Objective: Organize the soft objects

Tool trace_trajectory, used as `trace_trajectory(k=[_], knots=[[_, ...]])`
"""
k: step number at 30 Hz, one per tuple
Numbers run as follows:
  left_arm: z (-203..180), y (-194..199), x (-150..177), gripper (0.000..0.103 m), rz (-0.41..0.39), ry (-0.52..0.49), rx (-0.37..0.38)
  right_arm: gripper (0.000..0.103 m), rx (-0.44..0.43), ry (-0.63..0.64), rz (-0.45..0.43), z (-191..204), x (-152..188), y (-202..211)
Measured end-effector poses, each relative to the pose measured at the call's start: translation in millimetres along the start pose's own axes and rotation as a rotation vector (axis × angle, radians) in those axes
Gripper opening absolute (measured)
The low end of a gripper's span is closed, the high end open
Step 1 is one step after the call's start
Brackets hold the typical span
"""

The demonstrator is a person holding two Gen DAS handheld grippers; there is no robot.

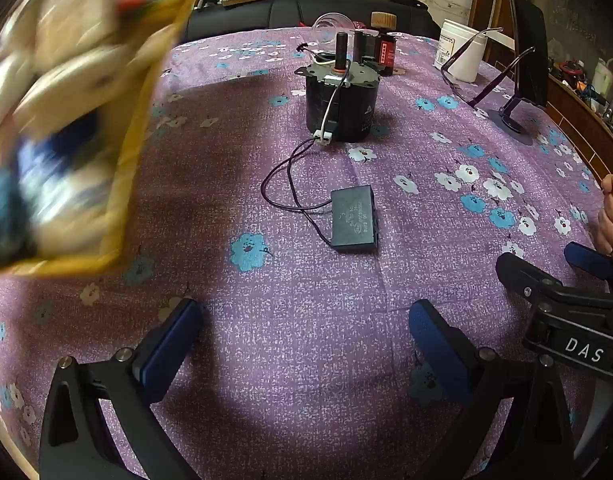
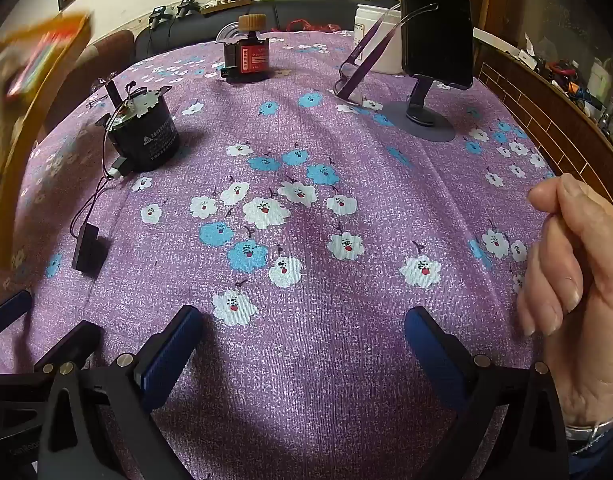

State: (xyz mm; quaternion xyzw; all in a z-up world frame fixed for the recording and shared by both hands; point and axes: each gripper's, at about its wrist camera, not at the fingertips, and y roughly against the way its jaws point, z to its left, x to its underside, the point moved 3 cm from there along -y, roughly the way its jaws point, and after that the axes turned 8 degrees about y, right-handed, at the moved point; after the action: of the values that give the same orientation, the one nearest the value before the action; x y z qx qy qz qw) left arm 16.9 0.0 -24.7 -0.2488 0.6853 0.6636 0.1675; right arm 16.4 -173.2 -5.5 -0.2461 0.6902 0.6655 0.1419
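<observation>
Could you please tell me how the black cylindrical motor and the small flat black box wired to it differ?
The motor is a tall upright cylinder, while the box is a low, flat rectangle lying on the tablecloth. The motor is clearly bulkier than the box. The motor has a shaft sticking up from a metal top plate; the box has only faint print on its top. Both are black, rest on the same floral cloth, and are joined by thin wires.

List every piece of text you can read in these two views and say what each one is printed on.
"DAS": white letters on the right gripper body, seen in the left wrist view.
Black box capacitor: light print on top, too small to read.
Black cylindrical motor: triangle mark and lines of print, unreadable.
Red module: label print, too small.
White jar: label blurred.
Blurred yellow-edged object: nothing legible.
</observation>
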Motion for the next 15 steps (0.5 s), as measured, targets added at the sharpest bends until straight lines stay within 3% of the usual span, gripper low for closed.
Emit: trace_trajectory(k=[15], knots=[[0.1,-0.1,0.1,0.103,0.002,0.003,0.004,0.102,0.003,0.002,0.000,0.6,0.4,-0.2]])
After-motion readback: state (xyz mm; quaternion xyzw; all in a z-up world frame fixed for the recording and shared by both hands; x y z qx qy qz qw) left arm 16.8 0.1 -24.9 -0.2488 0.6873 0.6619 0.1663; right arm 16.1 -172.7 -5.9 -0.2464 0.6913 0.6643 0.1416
